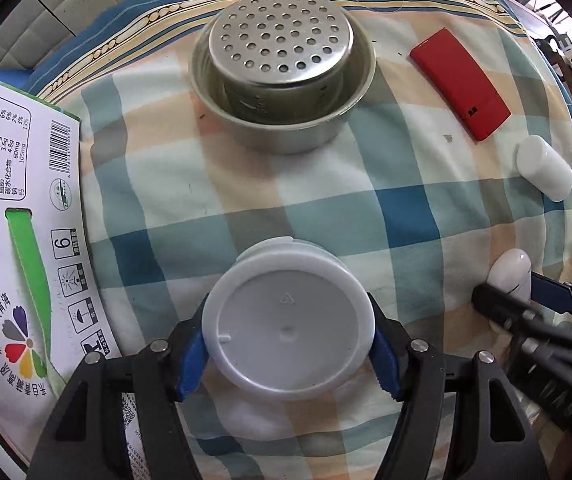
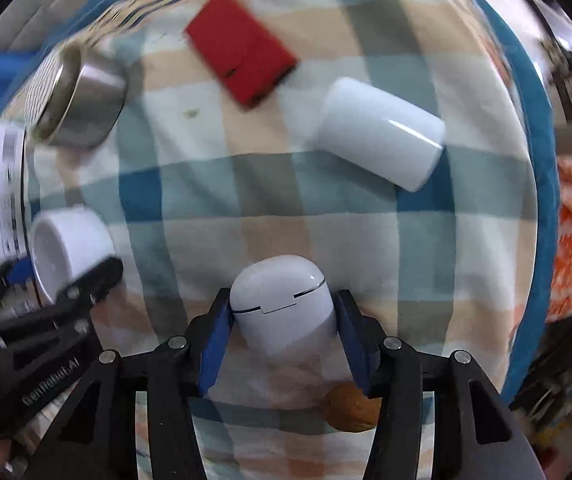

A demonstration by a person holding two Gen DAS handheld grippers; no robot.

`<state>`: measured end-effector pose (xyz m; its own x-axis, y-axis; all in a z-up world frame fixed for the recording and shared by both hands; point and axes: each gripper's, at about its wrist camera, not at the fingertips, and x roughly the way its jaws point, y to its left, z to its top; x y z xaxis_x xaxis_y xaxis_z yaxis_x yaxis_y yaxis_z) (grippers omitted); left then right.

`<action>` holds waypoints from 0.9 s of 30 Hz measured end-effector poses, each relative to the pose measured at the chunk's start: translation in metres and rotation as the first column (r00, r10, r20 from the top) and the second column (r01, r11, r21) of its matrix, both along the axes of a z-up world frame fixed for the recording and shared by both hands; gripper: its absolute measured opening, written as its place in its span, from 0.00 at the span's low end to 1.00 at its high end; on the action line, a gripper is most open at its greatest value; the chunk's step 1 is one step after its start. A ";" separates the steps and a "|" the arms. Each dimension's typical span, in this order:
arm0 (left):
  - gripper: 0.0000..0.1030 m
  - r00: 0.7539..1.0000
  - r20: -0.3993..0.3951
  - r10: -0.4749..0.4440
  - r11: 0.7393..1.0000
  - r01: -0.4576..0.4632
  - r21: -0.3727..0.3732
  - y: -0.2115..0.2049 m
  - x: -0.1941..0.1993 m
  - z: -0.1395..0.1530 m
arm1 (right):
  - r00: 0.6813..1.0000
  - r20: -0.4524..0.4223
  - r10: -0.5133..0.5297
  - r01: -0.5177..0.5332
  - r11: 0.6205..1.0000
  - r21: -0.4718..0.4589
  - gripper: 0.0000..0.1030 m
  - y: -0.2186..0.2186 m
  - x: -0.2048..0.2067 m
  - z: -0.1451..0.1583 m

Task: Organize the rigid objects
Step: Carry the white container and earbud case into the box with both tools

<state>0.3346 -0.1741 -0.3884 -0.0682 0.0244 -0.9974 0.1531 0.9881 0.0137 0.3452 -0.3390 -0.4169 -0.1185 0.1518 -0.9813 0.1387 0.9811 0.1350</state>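
The left gripper (image 1: 288,354) holds a white round cup (image 1: 288,332) between its 2 fingers near the checked cloth's (image 1: 366,208) front edge. The right gripper (image 2: 283,340) has its fingers narrowed around a white earbud case (image 2: 281,308), whether pressing I cannot tell.

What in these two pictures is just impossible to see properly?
- White tub, left view: only its flat end shows; that end hides its body.
- Brown lump, right view: half behind the right tongs; can't identify.
- Metal strainer, right view: blurred at the edge.
- Printed carton, left view: cut off by the picture's edge.
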 end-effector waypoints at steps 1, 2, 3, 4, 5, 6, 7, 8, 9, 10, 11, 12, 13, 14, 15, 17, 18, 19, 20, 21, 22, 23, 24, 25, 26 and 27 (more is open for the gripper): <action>0.64 1.000 -0.002 0.001 1.000 -0.001 -0.003 0.001 0.000 0.001 | 0.998 -0.002 -0.059 0.060 0.998 0.020 0.52 -0.006 0.001 -0.001; 0.64 1.000 -0.012 0.001 1.000 -0.001 -0.004 0.001 0.000 -0.003 | 0.996 -0.002 -0.093 0.093 0.995 0.032 0.53 -0.016 0.002 -0.002; 0.64 1.000 -0.017 -0.002 1.000 0.002 -0.002 0.003 -0.001 -0.006 | 0.995 -0.006 -0.102 0.102 0.994 0.035 0.54 -0.017 0.003 -0.003; 0.64 1.000 -0.012 -0.004 1.000 0.004 0.000 0.003 -0.001 -0.007 | 0.995 -0.008 -0.096 0.097 0.995 0.039 0.58 -0.014 0.007 -0.004; 0.64 1.000 -0.011 -0.004 1.000 0.004 0.003 0.003 -0.001 -0.008 | 0.996 -0.012 -0.092 0.092 0.995 0.030 0.60 -0.013 0.008 -0.005; 0.64 1.000 -0.009 -0.003 1.000 0.003 0.004 0.002 -0.001 -0.008 | 0.996 -0.014 -0.085 0.085 0.996 0.014 0.59 -0.013 0.007 -0.006; 0.64 1.000 -0.008 -0.001 1.000 0.001 0.003 0.002 -0.001 -0.009 | 0.997 -0.017 -0.075 0.075 0.997 -0.011 0.57 -0.003 0.007 -0.008; 0.64 1.000 -0.008 0.000 1.000 0.000 0.003 0.002 -0.001 -0.009 | 0.998 -0.018 -0.063 0.062 0.997 -0.053 0.52 0.004 0.008 -0.009; 0.64 1.000 -0.005 0.000 1.000 0.000 0.002 0.001 -0.001 -0.009 | 0.999 -0.014 -0.053 0.052 0.996 -0.073 0.52 0.024 0.006 -0.011; 0.63 1.000 0.000 0.000 1.000 0.000 0.001 0.000 0.000 -0.006 | 0.999 -0.011 -0.048 0.046 0.995 -0.085 0.51 0.029 0.004 -0.011; 0.63 1.000 0.009 0.003 1.000 -0.003 0.001 0.000 -0.001 -0.004 | 0.999 -0.011 -0.043 0.042 0.995 -0.093 0.51 0.034 0.004 -0.010; 0.63 1.000 0.018 0.003 1.000 -0.003 0.001 0.000 -0.002 -0.002 | 0.999 -0.013 -0.045 0.044 0.995 -0.093 0.51 0.040 0.001 -0.011; 0.63 1.000 0.029 0.003 1.000 -0.003 0.001 0.000 -0.004 0.001 | 0.998 -0.011 -0.055 0.054 0.995 -0.085 0.50 0.043 -0.003 -0.008; 0.63 0.999 0.038 0.003 1.000 -0.003 -0.002 -0.001 -0.005 0.004 | 0.999 -0.005 -0.054 0.053 0.995 -0.084 0.50 0.042 -0.008 -0.003; 0.63 0.999 0.044 0.005 1.000 -0.004 -0.010 0.000 -0.007 0.008 | 0.999 0.002 -0.053 0.053 0.995 -0.083 0.50 0.039 -0.013 0.003; 0.63 0.998 0.060 0.013 1.000 -0.011 -0.026 0.000 -0.010 0.017 | 0.999 0.014 -0.051 0.051 0.996 -0.070 0.50 0.038 -0.015 0.013; 0.63 0.998 0.069 0.012 0.999 -0.009 -0.031 0.000 -0.012 0.021 | 0.998 0.022 -0.053 0.054 0.996 -0.068 0.50 0.038 -0.020 0.017; 0.63 0.997 0.077 0.011 0.999 -0.008 -0.037 -0.001 -0.014 0.026 | 0.998 0.033 -0.050 0.052 0.997 -0.064 0.50 0.039 -0.023 0.023; 0.63 0.996 0.085 0.010 0.999 -0.007 -0.040 -0.001 -0.018 0.030 | 0.998 0.039 -0.051 0.054 0.997 -0.057 0.50 0.041 -0.024 0.028; 0.63 0.995 0.098 0.008 0.999 -0.004 -0.044 -0.001 -0.021 0.037 | 0.997 0.050 -0.054 0.057 0.997 -0.056 0.50 0.043 -0.026 0.034; 0.63 0.994 0.106 0.007 0.999 -0.002 -0.048 -0.001 -0.023 0.041 | 0.997 0.059 -0.053 0.057 0.997 -0.054 0.50 0.043 -0.026 0.042; 0.63 0.993 0.115 0.008 0.998 -0.002 -0.057 0.000 -0.025 0.048 | 0.996 0.070 -0.052 0.055 0.997 -0.049 0.50 0.045 -0.028 0.049; 0.63 0.992 0.122 0.010 0.998 -0.002 -0.067 0.001 -0.028 0.054 | 0.995 0.076 -0.056 0.060 0.997 -0.044 0.50 0.047 -0.030 0.054; 0.63 0.992 0.130 0.009 0.997 0.000 -0.074 0.001 -0.030 0.060 | 0.995 0.085 -0.054 0.057 0.998 -0.041 0.50 0.051 -0.032 0.063; 0.63 0.990 0.138 0.009 0.997 0.002 -0.079 0.002 -0.031 0.065 | 0.994 0.093 -0.051 0.055 0.998 -0.039 0.50 0.053 -0.034 0.069; 0.63 0.989 0.149 0.009 0.996 0.004 -0.087 0.003 -0.034 0.072 | 0.994 0.102 -0.050 0.054 0.998 -0.037 0.50 0.054 -0.039 0.074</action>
<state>0.3008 -0.1709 -0.3163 0.0813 -0.0626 -0.9947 0.1530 0.9870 -0.0496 0.3067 -0.2846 -0.3431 -0.0114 0.1156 -0.9932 0.1773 0.9778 0.1118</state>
